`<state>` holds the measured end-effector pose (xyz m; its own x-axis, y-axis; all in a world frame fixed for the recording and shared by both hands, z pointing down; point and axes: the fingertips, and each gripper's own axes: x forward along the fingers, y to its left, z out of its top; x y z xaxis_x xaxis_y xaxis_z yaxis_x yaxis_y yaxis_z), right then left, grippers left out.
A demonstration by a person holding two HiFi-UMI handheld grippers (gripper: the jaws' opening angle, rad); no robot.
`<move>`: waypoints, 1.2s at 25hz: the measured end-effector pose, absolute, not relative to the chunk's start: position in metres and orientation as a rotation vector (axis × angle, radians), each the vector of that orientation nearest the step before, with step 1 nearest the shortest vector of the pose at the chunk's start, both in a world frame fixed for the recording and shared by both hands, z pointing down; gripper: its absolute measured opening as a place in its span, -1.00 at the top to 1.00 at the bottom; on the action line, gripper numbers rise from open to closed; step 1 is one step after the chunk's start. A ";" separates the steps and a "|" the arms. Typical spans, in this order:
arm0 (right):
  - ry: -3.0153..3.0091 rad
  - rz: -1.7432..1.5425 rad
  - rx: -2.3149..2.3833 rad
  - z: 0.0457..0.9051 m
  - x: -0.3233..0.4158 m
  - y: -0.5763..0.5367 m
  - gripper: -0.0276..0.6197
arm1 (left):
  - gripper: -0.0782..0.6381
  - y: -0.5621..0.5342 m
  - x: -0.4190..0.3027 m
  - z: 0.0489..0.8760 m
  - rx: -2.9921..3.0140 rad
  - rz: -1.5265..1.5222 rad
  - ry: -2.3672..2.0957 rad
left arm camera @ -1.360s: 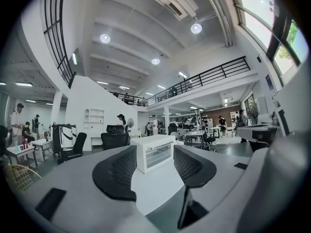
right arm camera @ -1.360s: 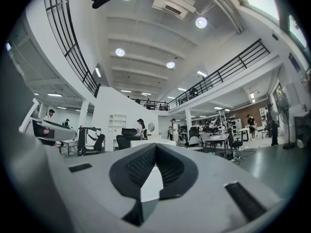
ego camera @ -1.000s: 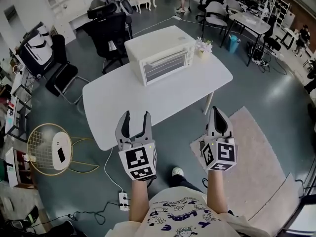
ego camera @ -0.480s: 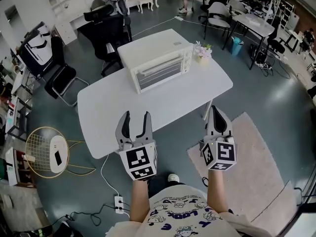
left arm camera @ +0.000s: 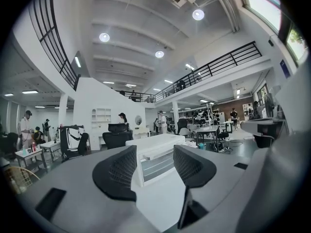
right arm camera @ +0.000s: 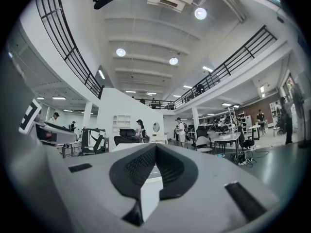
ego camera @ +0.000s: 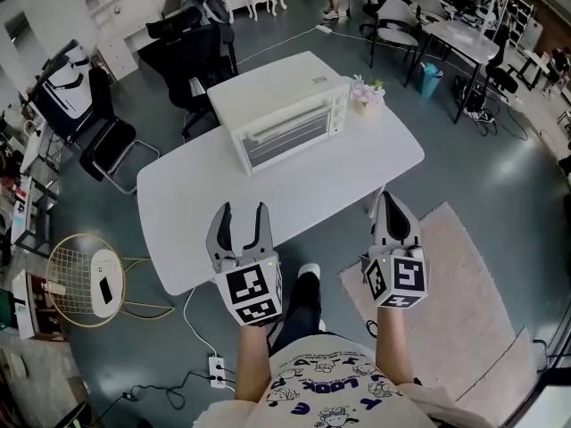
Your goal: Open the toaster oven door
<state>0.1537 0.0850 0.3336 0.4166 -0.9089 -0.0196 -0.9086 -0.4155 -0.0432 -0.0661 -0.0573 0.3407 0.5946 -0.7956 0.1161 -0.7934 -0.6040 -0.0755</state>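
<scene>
So, big picture first: we're standing at the near side of a white table (ego camera: 223,194) in a big open workspace, and honestly the task hasn't really started. The toaster oven (ego camera: 277,114) sits toward the far side of the table, turned a bit at an angle, with a little pot of flowers (ego camera: 368,92) just beside its right end. Its glass door (ego camera: 287,139) looks fully shut, flat against the front, and the long handle (ego camera: 278,121) running along the door's top edge hasn't been touched. Both our grippers hang out over the near edge of the table, well apart from the oven, with bare tabletop in between. The left gripper (ego camera: 243,210) has its jaws spread wide and nothing between them. In the left gripper view the oven front just shows through the gap, way off in the distance. The right gripper (ego camera: 391,199) has its jaws pressed together on nothing at all. So pretty much everything is left, as far as we can judge: reach across, get a jaw over or around that handle, then swing the door. Our guess is it drops down and toward us, given the handle sits up top.
</scene>
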 end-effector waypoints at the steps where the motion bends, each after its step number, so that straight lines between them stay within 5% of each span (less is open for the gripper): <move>1: 1.669 -0.009 -2.605 0.334 0.157 0.081 0.92 | 0.10 -0.062 -0.063 0.342 -2.795 -0.217 1.394; 30: 1.705 0.021 -2.603 0.326 0.276 -0.113 0.92 | 0.10 -0.260 0.043 0.353 -2.788 -0.230 1.482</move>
